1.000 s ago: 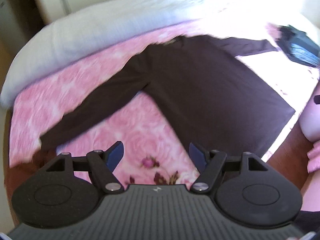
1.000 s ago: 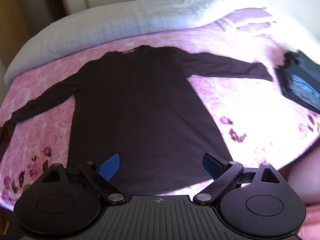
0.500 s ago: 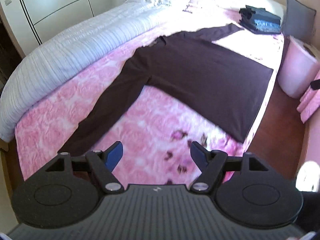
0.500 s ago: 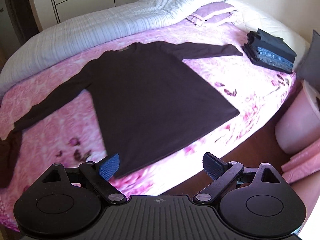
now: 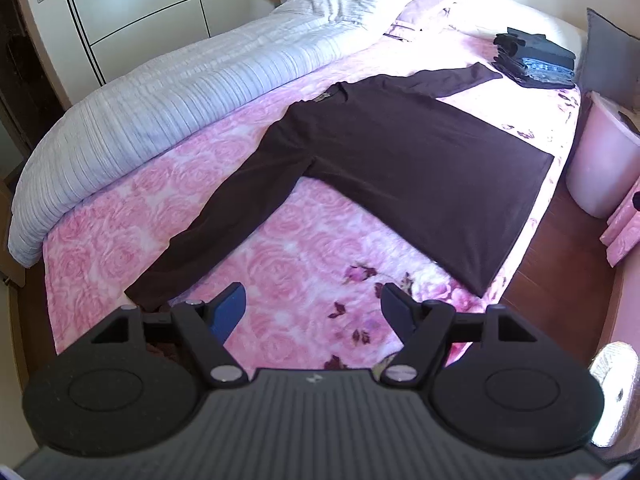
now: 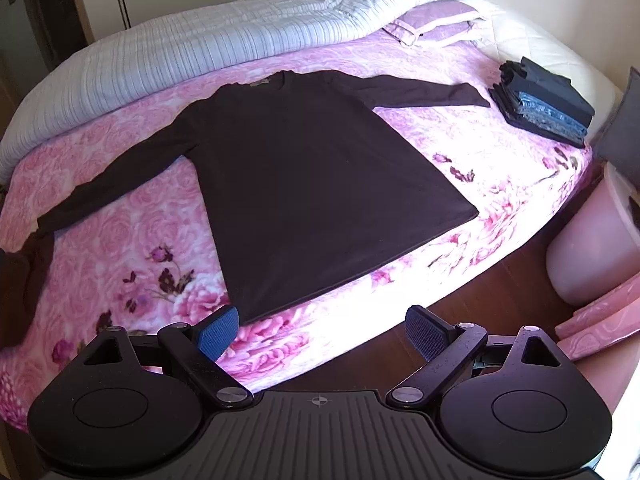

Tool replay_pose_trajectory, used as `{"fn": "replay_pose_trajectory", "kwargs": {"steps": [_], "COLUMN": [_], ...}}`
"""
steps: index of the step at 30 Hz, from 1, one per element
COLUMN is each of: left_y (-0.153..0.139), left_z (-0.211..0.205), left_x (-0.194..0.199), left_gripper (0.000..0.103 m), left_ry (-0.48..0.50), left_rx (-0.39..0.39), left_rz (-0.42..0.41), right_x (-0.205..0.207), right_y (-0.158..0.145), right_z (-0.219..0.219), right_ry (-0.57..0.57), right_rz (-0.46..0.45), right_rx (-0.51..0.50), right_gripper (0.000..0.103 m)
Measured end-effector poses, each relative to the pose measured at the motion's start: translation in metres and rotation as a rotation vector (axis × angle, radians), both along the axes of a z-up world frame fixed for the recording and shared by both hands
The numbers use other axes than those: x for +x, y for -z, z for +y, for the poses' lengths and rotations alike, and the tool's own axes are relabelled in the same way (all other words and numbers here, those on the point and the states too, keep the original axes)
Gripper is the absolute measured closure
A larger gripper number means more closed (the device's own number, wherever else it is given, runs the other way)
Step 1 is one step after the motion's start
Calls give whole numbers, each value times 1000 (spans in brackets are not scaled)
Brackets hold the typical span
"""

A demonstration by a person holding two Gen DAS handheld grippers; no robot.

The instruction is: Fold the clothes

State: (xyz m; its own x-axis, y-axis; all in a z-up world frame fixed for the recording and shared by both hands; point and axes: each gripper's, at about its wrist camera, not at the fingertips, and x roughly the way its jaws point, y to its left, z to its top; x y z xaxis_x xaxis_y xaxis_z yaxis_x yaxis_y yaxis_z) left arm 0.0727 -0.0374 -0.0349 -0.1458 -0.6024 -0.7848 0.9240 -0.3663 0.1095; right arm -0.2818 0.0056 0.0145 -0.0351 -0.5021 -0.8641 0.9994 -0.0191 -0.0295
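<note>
A dark brown long-sleeved shirt (image 5: 400, 152) (image 6: 312, 184) lies flat on the pink rose-patterned bed cover (image 5: 280, 248) (image 6: 120, 216), both sleeves spread out. My left gripper (image 5: 314, 308) hovers open over the cover near the cuff of the near sleeve (image 5: 160, 288), with nothing between its blue pads. My right gripper (image 6: 322, 332) hangs open above the bed's front edge, just short of the shirt's hem (image 6: 340, 280), also empty.
A stack of folded dark and blue clothes (image 5: 532, 62) (image 6: 544, 108) sits at the bed's far right. A rolled grey-white duvet (image 5: 180, 100) (image 6: 200, 48) lines the far side. A pink tub (image 5: 600, 160) (image 6: 592, 248) stands on the wooden floor (image 6: 460, 300) to the right.
Both grippers have pulled back and up from the shirt, so more of the bed and floor shows. The shirt lies as before and both jaws stayed open.
</note>
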Motion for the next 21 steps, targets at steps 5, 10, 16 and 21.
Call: {"fn": "replay_pose_trajectory", "kwargs": {"steps": [5, 10, 16, 21], "left_y": [-2, -2, -4, -2], "left_z": [9, 15, 21, 23], "left_x": [-6, -10, -14, -16], "left_gripper": [32, 32, 32, 32], "left_ry": [-14, 0, -5, -9], "left_rx": [8, 12, 9, 13], "left_rz": [-17, -41, -52, -62], "right_x": [11, 20, 23, 19], "right_y": [-1, 2, 7, 10], "right_z": [4, 7, 8, 10], "right_ry": [-60, -97, -119, -124], "right_rz": [13, -38, -53, -50], "right_rx": [-9, -14, -11, -9], "right_gripper": [10, 10, 10, 10]}}
